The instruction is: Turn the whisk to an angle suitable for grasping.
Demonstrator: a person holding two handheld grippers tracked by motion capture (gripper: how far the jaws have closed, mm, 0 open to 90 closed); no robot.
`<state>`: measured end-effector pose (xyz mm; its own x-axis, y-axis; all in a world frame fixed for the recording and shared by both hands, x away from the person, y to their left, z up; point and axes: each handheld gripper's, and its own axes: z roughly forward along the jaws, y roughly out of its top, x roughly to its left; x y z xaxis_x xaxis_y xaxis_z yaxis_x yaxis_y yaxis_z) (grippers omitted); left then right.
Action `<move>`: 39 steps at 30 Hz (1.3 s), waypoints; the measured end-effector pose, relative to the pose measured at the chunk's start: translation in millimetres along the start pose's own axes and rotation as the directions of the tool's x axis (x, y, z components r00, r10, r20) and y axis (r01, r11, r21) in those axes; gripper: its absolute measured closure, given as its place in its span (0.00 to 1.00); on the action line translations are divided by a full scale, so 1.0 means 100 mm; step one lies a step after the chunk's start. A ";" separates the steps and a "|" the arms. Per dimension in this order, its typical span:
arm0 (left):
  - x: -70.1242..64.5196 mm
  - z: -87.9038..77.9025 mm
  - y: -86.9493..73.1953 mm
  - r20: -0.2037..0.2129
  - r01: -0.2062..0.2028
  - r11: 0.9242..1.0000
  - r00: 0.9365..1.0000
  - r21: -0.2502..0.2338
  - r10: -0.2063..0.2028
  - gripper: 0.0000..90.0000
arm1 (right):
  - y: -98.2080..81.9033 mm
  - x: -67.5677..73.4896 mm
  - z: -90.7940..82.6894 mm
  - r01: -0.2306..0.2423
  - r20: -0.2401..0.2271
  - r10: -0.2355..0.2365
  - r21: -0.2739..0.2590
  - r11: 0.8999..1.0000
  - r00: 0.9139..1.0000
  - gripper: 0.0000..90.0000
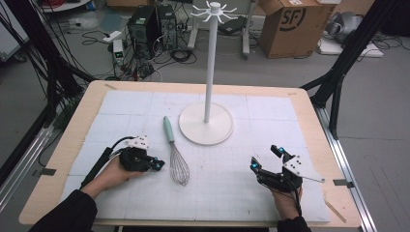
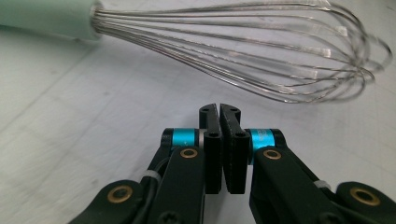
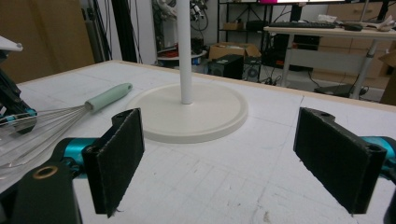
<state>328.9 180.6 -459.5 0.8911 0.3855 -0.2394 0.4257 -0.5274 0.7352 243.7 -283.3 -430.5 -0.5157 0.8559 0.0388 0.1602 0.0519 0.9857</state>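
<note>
Whisk [image 1: 175, 152] w/ mint handle is lying flat on white mat [image 1: 241, 188], just left of rack base [image 1: 206, 124]. Left gripper [image 1: 157, 165] is sitting beside its wires, jaws pressed together, empty. Right gripper [image 1: 265, 157] is resting well apart, jaws spread wide.
</note>
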 end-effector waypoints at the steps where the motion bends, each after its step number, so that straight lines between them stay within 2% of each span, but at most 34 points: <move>1: -0.04 0.07 0.03 0.013 -0.002 1.000 1.000 -0.001 0.002 0.97 | 0.00 0.00 0.00 0.000 0.000 0.000 0.000 1.000 1.000 0.17; 5: -0.09 0.15 0.09 0.029 -0.009 1.000 1.000 -0.008 0.009 0.97 | 0.00 0.00 0.00 0.000 0.000 0.000 -0.007 1.000 1.000 0.17; 11: -0.21 0.35 0.26 0.045 -0.027 1.000 0.999 0.011 0.027 0.97 | 0.00 -0.01 0.00 -0.001 -0.001 0.001 -0.008 1.000 1.000 0.17; 16: -0.25 0.46 0.36 0.053 -0.030 0.999 0.998 0.016 0.029 0.97 | 0.01 -0.01 -0.01 0.000 0.000 0.000 -0.012 1.000 1.000 0.17; 21: -0.25 0.54 0.48 0.066 -0.009 1.000 0.998 -0.016 0.010 0.97 | 0.01 -0.01 -0.02 -0.005 0.001 0.005 -0.019 1.000 1.000 0.17; 25: -0.26 0.58 0.53 0.066 -0.007 1.000 0.998 -0.007 0.008 0.97 | 0.02 -0.01 -0.03 -0.007 0.000 0.007 -0.028 1.000 1.000 0.17; 32: -0.28 0.64 0.66 0.097 0.024 0.997 0.995 -0.075 -0.016 0.97 | 0.02 -0.02 -0.03 -0.012 -0.002 0.012 -0.031 0.999 1.000 0.17; 35: -0.30 0.67 0.70 0.092 0.007 0.997 0.996 -0.075 0.000 0.97 | 0.02 -0.02 -0.03 -0.010 -0.004 0.010 -0.034 0.999 1.000 0.17; 39: -0.33 0.70 0.73 0.099 0.005 0.996 0.995 -0.085 0.003 0.97 | 0.02 -0.02 -0.03 -0.010 -0.004 0.010 -0.033 0.999 1.000 0.17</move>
<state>341.9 76.9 -442.5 0.9036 0.3067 -0.2990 0.4156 -0.4587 0.7854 242.4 -286.4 -427.7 -0.5171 0.8546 0.0487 0.1370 0.0265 0.9902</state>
